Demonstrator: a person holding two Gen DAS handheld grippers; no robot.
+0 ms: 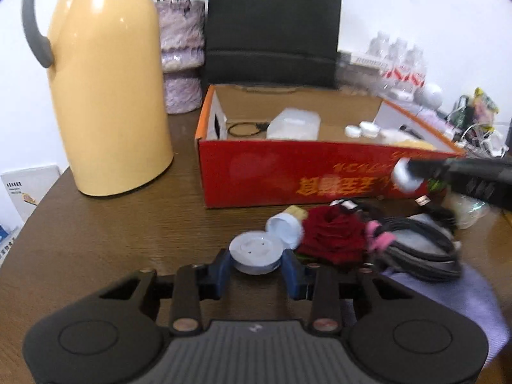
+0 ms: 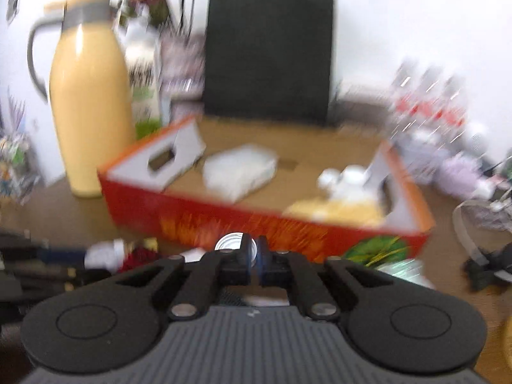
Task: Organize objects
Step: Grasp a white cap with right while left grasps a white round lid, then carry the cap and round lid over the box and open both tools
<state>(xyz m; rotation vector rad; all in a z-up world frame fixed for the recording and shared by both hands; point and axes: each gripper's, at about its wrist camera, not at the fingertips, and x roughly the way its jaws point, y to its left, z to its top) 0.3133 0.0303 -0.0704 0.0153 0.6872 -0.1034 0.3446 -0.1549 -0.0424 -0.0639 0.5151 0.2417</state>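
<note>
left wrist view: the left gripper [image 1: 257, 264] has its blue pads on either side of a flat round white disc [image 1: 256, 251] that sits on the brown wooden table [image 1: 105, 240], the pads pressing its edges – a grip of middling width. just beyond the disc lie a white cap [image 1: 283, 228], a dark red rose [image 1: 334, 236] and a coil of black cable [image 1: 422, 243] with a pink tie, all crowded together. behind them stands the open red cardboard box [image 1: 272, 176], holding a translucent plastic container [image 1: 292, 124], a thin black cord loop [image 1: 244, 128] and two small white round lids [image 1: 360, 130]. a tall yellow thermos [image 1: 108, 89] with a grey handle stands left of the box, a marbled vase [image 1: 182, 57] behind it, a black bag [image 1: 272, 28] behind the box. the right gripper [image 1: 406, 172] reaches in from the right edge, carrying a small silvery round thing [image 1: 404, 175] in front of the box's red wall.

right wrist view: blurred. the right gripper [image 2: 255, 252] has its fingers drawn nearly together, pinched on the thin edge of that small silvery round thing [image 2: 228, 243] – it is held above the table, just short of the red box [image 2: 198, 220]. inside the box show a white container [image 2: 240, 171] and something pale yellow [image 2: 339, 212]; the thermos [image 2: 89, 105] stands to the left.
</note>
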